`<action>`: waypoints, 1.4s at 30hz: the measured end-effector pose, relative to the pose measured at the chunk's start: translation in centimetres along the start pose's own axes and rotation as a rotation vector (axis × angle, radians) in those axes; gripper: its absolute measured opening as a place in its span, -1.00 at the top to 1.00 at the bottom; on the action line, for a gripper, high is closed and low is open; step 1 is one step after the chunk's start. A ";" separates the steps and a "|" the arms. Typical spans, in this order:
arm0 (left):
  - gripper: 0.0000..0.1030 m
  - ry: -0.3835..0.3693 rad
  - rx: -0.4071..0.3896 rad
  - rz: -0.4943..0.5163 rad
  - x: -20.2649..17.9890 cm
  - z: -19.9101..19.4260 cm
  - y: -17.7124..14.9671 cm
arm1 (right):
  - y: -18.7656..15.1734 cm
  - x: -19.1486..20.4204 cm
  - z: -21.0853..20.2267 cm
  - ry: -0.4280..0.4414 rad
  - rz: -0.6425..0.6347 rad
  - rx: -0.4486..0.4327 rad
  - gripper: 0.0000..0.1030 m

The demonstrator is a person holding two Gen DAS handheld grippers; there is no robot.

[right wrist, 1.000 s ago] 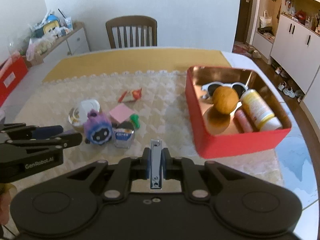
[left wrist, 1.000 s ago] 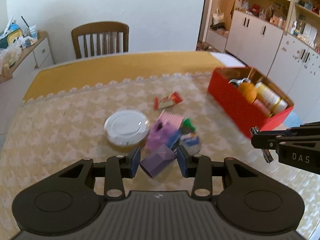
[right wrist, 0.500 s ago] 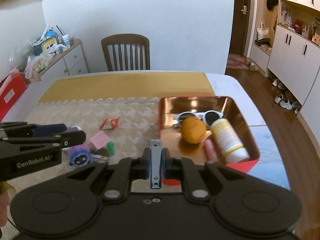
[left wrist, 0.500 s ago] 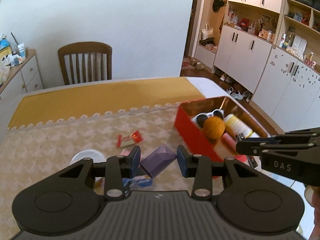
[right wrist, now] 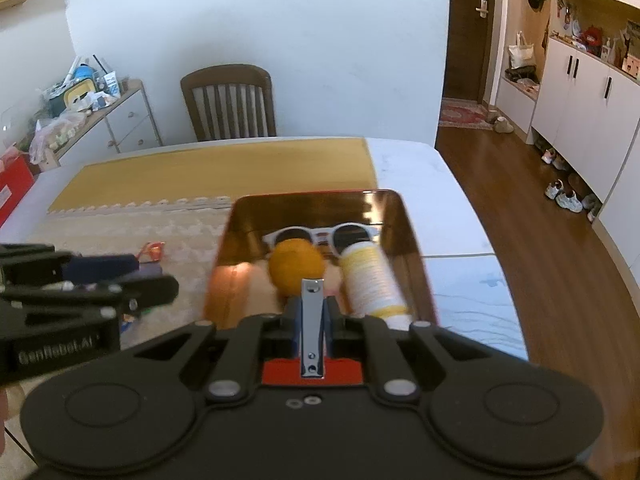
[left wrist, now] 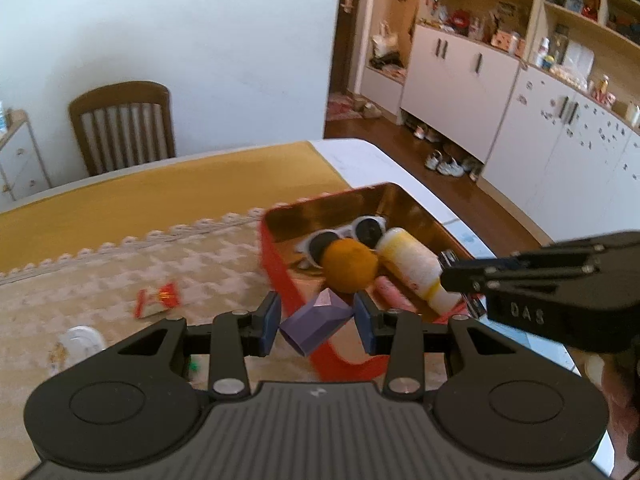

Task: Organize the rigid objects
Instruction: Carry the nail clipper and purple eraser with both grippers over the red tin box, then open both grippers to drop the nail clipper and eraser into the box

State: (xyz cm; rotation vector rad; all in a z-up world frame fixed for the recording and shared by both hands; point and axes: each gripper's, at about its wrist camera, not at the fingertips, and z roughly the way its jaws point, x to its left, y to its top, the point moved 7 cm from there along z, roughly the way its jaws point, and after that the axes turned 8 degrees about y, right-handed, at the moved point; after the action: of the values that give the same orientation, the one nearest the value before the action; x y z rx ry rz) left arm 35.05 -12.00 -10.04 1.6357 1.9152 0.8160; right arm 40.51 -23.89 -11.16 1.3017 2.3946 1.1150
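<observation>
Two loads ride above the red tin (right wrist: pixel 414 240) at frame centre, your left gripper (left wrist: pixel 316 322) clamped on the purple block (left wrist: pixel 316 322), your right gripper (right wrist: pixel 312 322) on the nail clipper (right wrist: pixel 312 328), so release carelessly and either could bounce off the orange (right wrist: pixel 296 266).

Both wrist cameras look steeply down from close above the table, sharing the red tin (left wrist: pixel 276 264) (right wrist: pixel 416 248).
</observation>
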 end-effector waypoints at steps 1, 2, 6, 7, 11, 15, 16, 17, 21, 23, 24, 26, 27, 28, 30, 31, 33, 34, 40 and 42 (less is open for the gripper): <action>0.25 -0.005 0.007 0.006 -0.5 0.5 0.0 | 0.1 -0.6 0.2 0.002 0.004 0.002 0.81; 0.25 -0.005 0.014 0.013 -1.0 1.0 0.1 | 0.2 -1.1 0.4 0.003 0.007 0.004 0.81; 0.25 -0.010 0.047 0.030 -2.9 3.1 0.7 | 0.6 -2.9 1.3 0.013 0.018 0.015 0.81; 0.25 -0.010 0.056 0.035 -3.4 3.7 0.8 | 0.8 -3.3 1.7 0.017 0.018 0.018 0.81; 0.25 0.001 0.095 0.035 -4.4 5.7 0.9 | 1.7 -4.0 3.1 0.035 0.017 0.024 0.81; 0.25 0.012 0.131 0.043 -5.1 7.5 0.7 | 2.9 -4.4 5.0 0.048 0.007 0.035 0.81; 0.25 0.015 0.138 0.046 -5.3 7.9 0.7 | 3.1 -4.4 5.5 0.048 0.003 0.040 0.81; 0.25 0.018 0.144 0.047 -5.5 8.2 0.6 | 3.3 -4.4 6.0 0.052 0.000 0.047 0.81; 0.25 0.028 0.159 0.054 -6.0 9.2 0.5 | 4.0 -4.3 8.1 0.071 -0.009 0.071 0.80; 0.25 0.036 0.170 0.048 -6.0 9.6 0.4 | 4.1 -4.2 8.8 0.081 -0.017 0.081 0.80; 0.25 0.038 0.175 0.048 -6.0 9.8 0.3 | 4.2 -4.1 9.1 0.087 -0.022 0.083 0.80; 0.25 0.044 0.185 0.049 -6.0 10.3 0.1 | 4.3 -4.1 9.5 0.106 -0.025 0.090 0.80; 0.25 0.047 0.188 0.051 -6.0 10.5 0.2 | 4.4 -4.0 9.8 0.111 -0.029 0.095 0.80; 0.25 0.050 0.192 0.052 -6.1 10.7 0.1 | 4.4 -3.9 10.0 0.115 -0.035 0.099 0.80; 0.25 0.053 0.203 0.051 -6.1 11.1 0.0 | 4.5 -3.7 10.4 0.120 -0.051 0.106 0.80; 0.25 0.057 0.208 0.046 -6.0 11.3 0.0 | 4.5 -3.7 10.6 0.121 -0.056 0.111 0.80; 0.25 0.070 0.212 0.046 -6.0 11.6 -0.1 | 4.4 -3.9 11.0 0.123 -0.050 0.124 0.80; 0.25 0.076 0.211 0.053 -6.0 11.7 -0.1 | 4.4 -4.0 11.1 0.124 -0.045 0.127 0.80; 0.24 0.103 0.210 0.091 -6.7 12.0 -0.1 | 4.2 -4.5 11.3 0.121 -0.033 0.140 0.68; 0.23 0.110 0.206 0.100 -7.0 12.0 -0.1 | 4.3 -4.5 11.2 0.120 -0.026 0.140 0.63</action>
State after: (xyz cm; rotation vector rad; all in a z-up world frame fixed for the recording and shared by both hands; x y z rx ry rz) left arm 44.52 -17.44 -18.68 1.8562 2.0661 0.7843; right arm 51.44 -20.13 -16.78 1.2743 2.6117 1.0639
